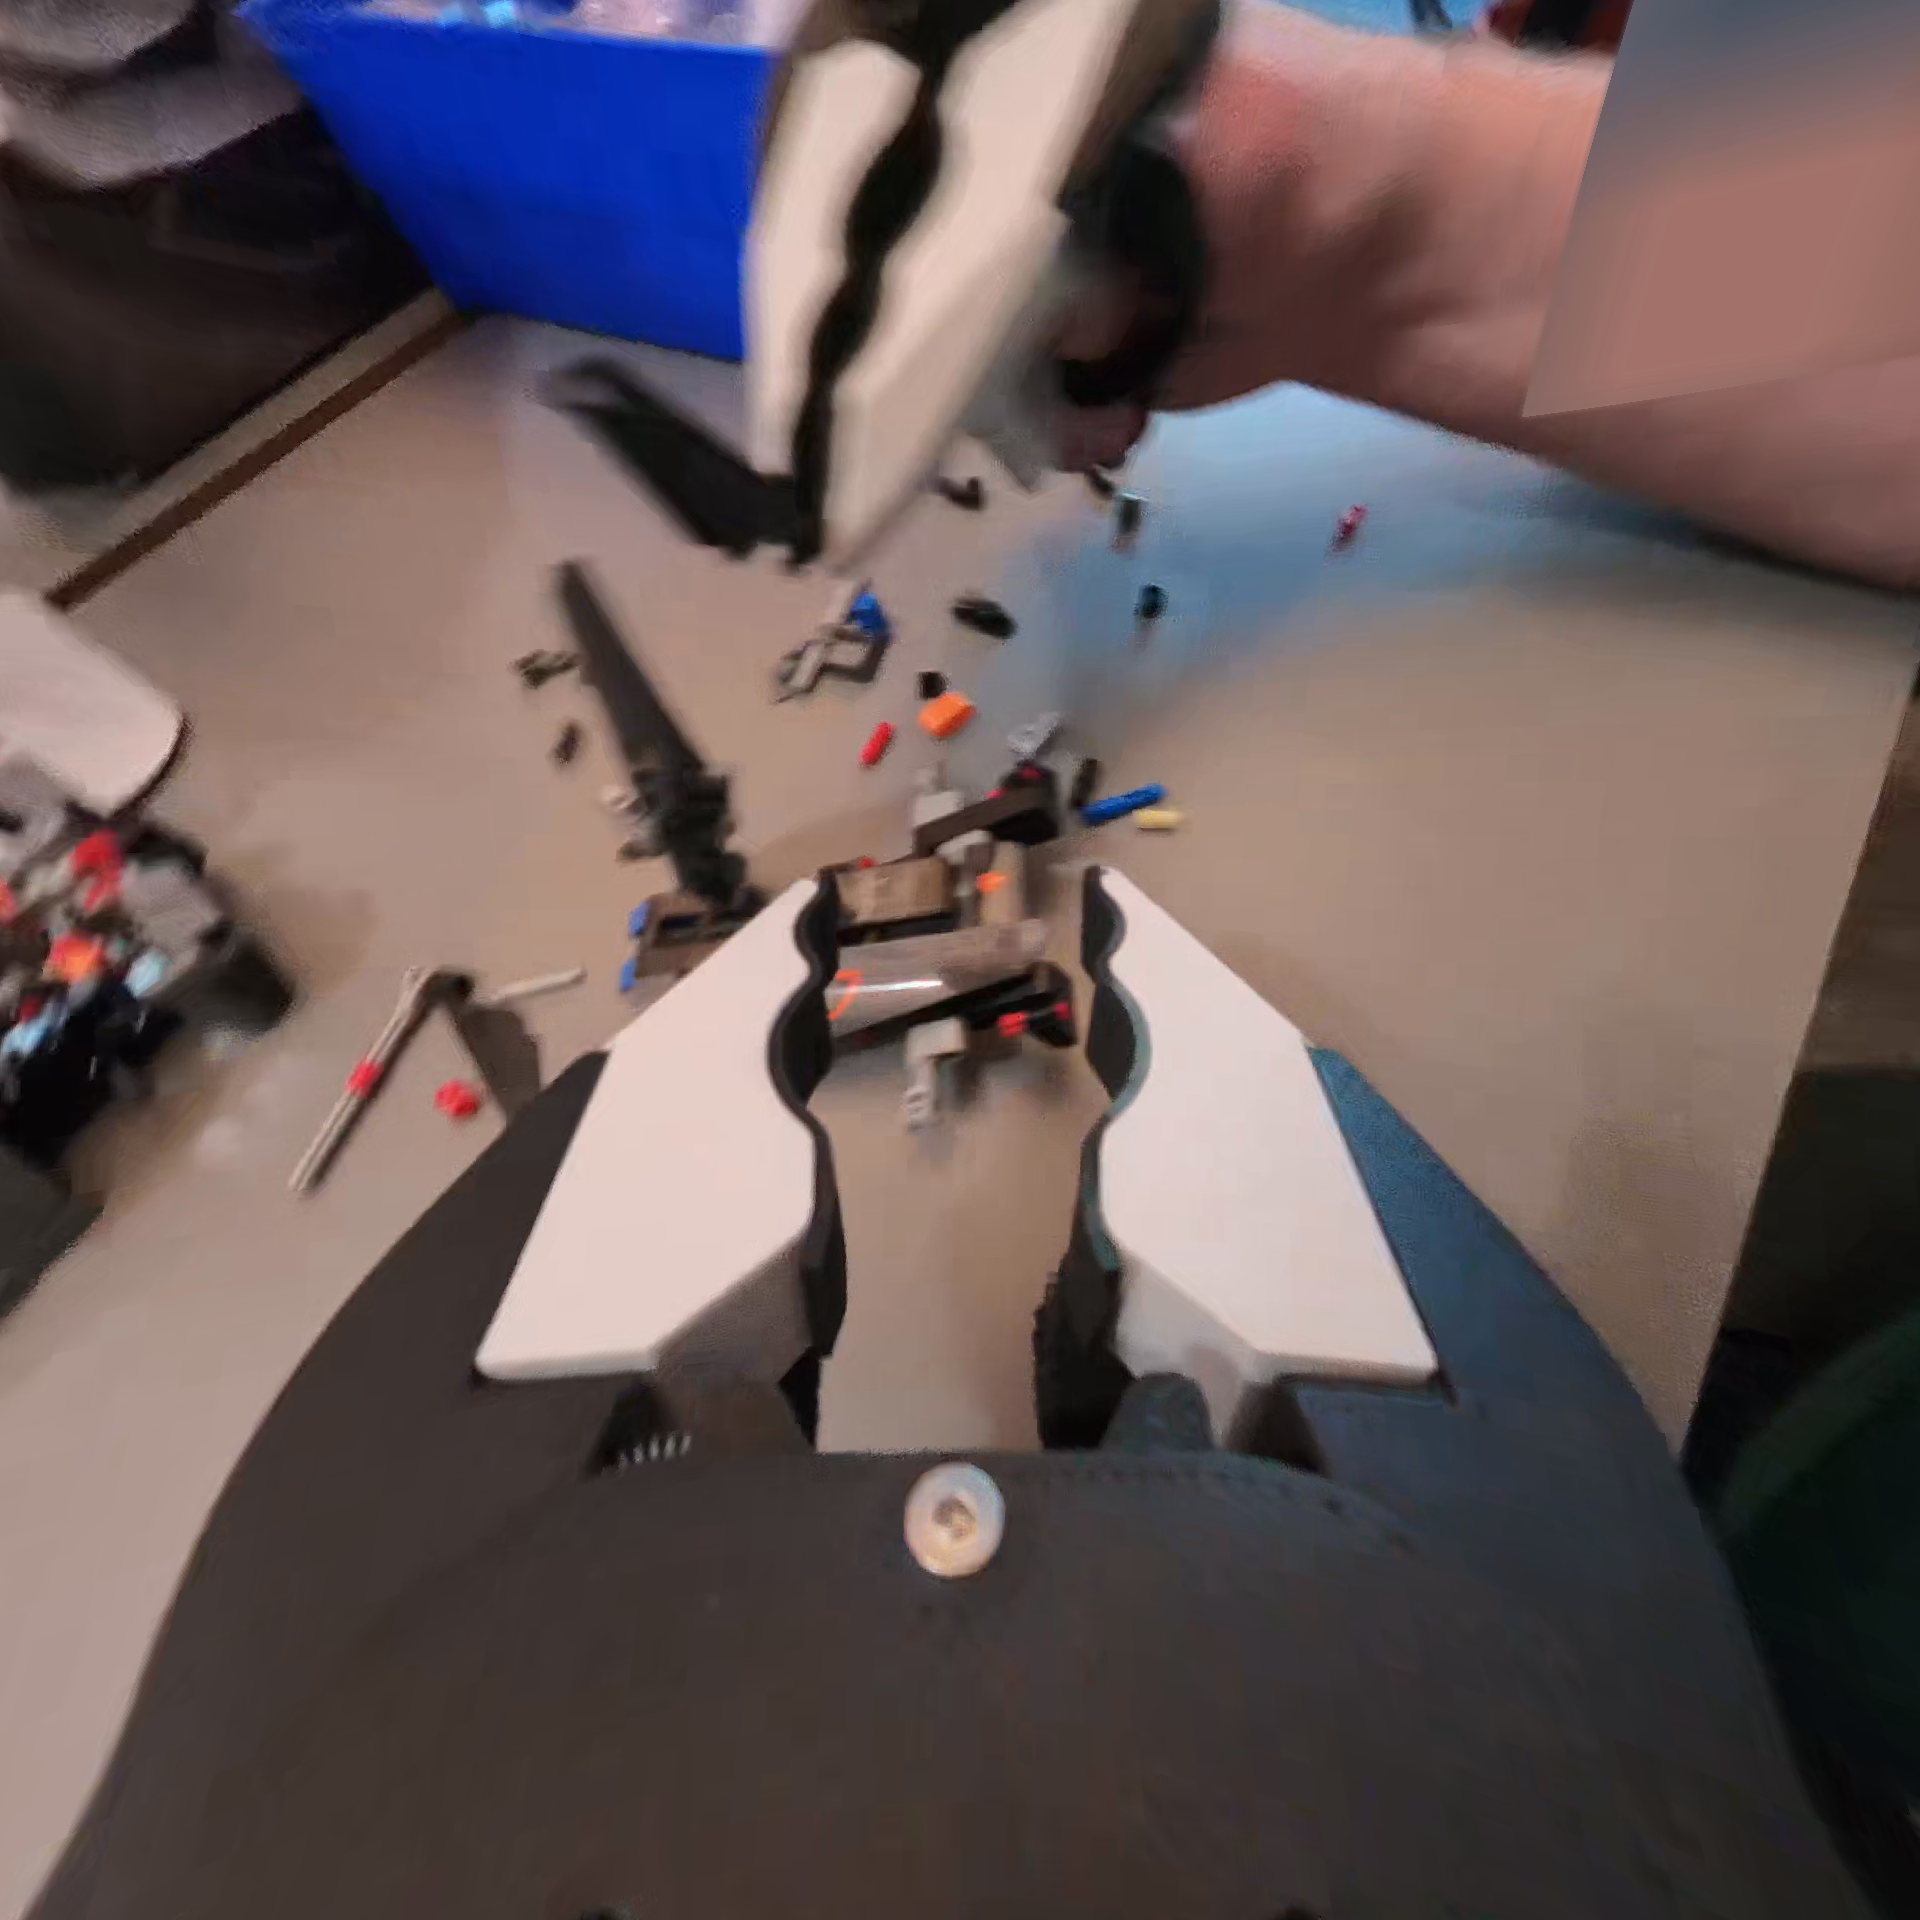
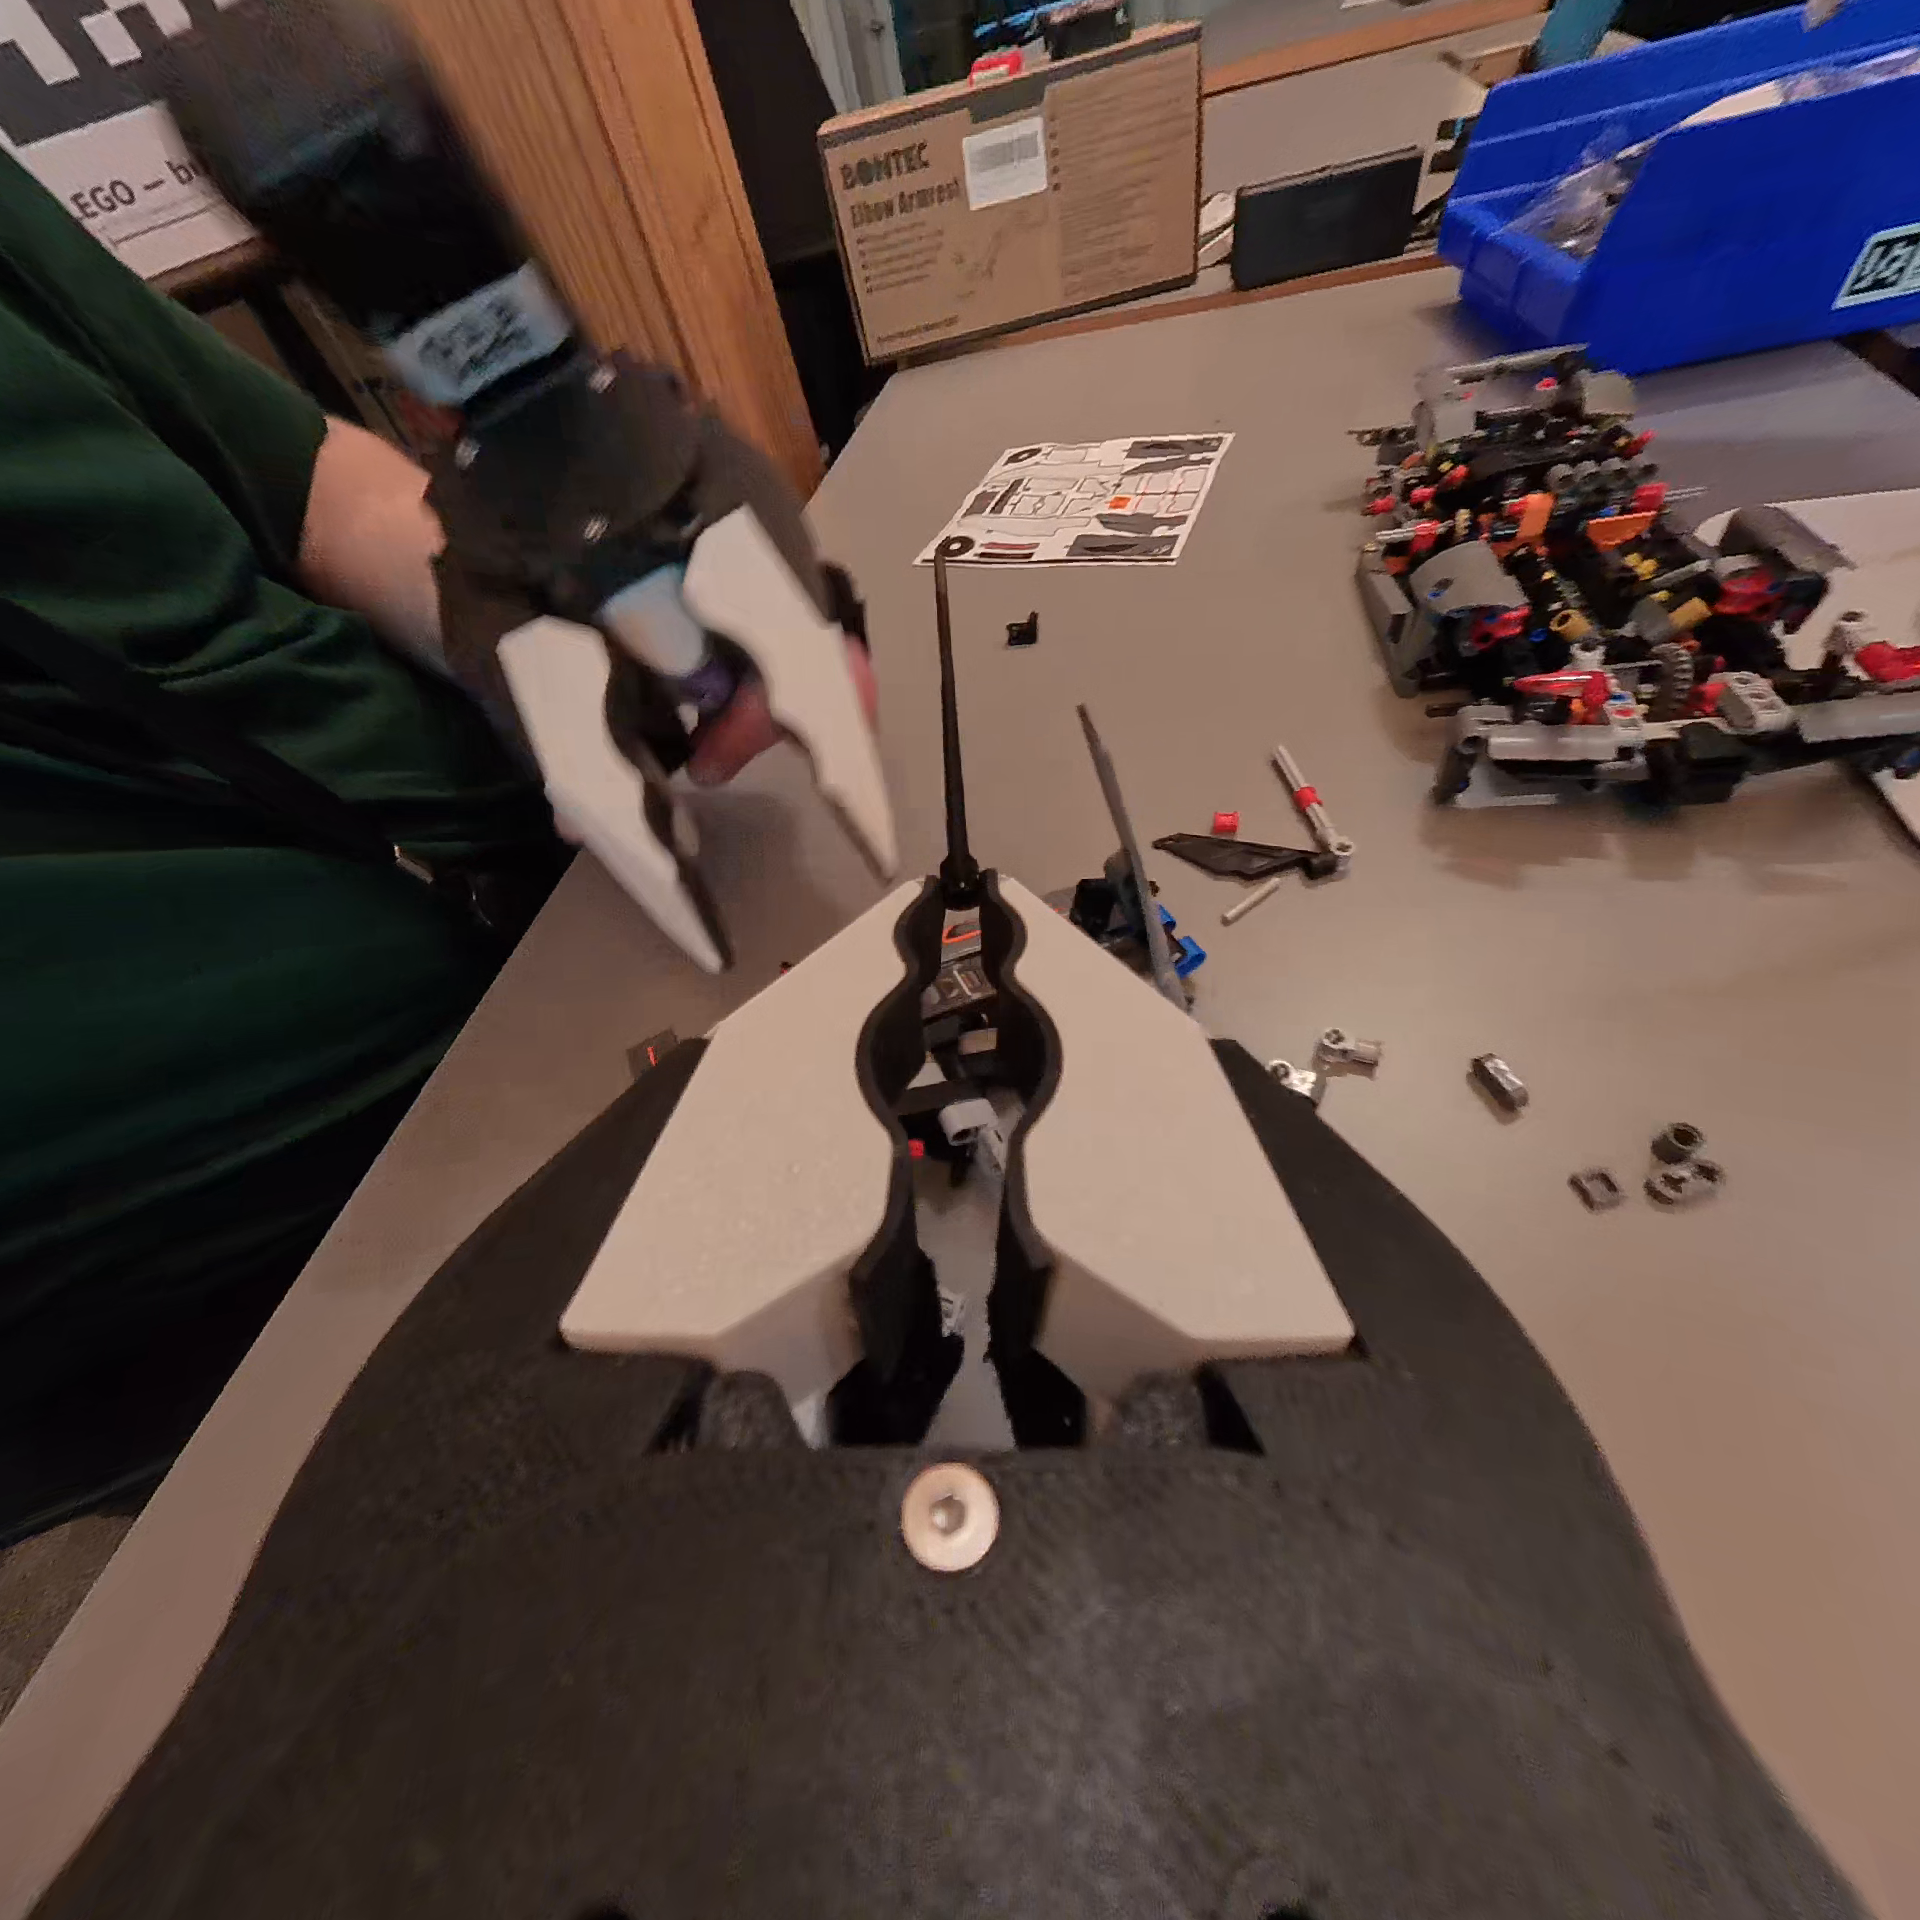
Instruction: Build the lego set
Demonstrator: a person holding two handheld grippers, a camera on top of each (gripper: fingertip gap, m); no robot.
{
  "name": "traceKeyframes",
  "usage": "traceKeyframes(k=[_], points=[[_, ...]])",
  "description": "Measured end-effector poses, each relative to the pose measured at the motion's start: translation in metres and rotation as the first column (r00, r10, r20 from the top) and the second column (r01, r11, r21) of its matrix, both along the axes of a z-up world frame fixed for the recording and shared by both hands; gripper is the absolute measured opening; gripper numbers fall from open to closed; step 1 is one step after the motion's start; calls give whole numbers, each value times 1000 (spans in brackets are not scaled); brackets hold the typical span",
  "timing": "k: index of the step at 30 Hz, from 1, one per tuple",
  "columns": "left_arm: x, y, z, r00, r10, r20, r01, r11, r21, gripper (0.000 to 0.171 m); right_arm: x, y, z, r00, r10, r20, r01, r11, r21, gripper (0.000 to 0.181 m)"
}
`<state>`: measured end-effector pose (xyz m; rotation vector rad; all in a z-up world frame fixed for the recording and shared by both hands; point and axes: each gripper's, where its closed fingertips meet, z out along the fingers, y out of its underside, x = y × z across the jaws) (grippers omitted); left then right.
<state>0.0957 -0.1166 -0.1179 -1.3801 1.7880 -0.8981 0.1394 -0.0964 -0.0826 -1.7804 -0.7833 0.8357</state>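
Note:
My left gripper (image 1: 956, 883) is open low over the grey table, its fingers on either side of a small black, grey and tan lego sub-assembly (image 1: 935, 966). It also shows blurred in the right wrist view (image 2: 800, 909). My right gripper (image 2: 961, 883) is shut on the thick end of a long thin black rod (image 2: 945, 707) that sticks out away from it, above the sub-assembly (image 2: 961, 997). In the left wrist view the right gripper (image 1: 836, 551) hangs blurred above the loose pieces, with the black rod (image 1: 675, 447) trailing left.
A large part-built lego chassis (image 2: 1621, 613) stands at the right, a blue bin (image 2: 1683, 208) behind it. A sticker sheet (image 2: 1081, 499), a grey rod (image 2: 1127, 852) and loose small pieces (image 1: 945, 715) lie on the table. The table edge (image 1: 1787, 1039) is near. A person in green (image 2: 156, 727) stands close. The tips of one gripper are about 6 cm away from the tips of the other.

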Motion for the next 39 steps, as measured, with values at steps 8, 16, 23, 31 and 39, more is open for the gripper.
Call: traceKeyframes(k=[8,16,23,31,39], points=[[1,-2,-43,973,-134,-187,194,913,358,2,9,1,3,1000,-30,-9,30,1000,7,4],[-52,91,-53,947,19,-321,121,903,411,0,13,4,-2,999,-48,-7,48,999,-13,4],[-21,33,-18,991,35,-132,-18,992,125,76,16,5,-14,999,-50,13,51,998,-49,5],[2,32,-63,964,141,-227,-128,989,67,87,13,6,-16,999,-43,5,43,997,-56,4],[-22,52,-59,936,-221,-273,273,947,171,79,16,8,-21,998,-56,9,57,996,-72,4]])
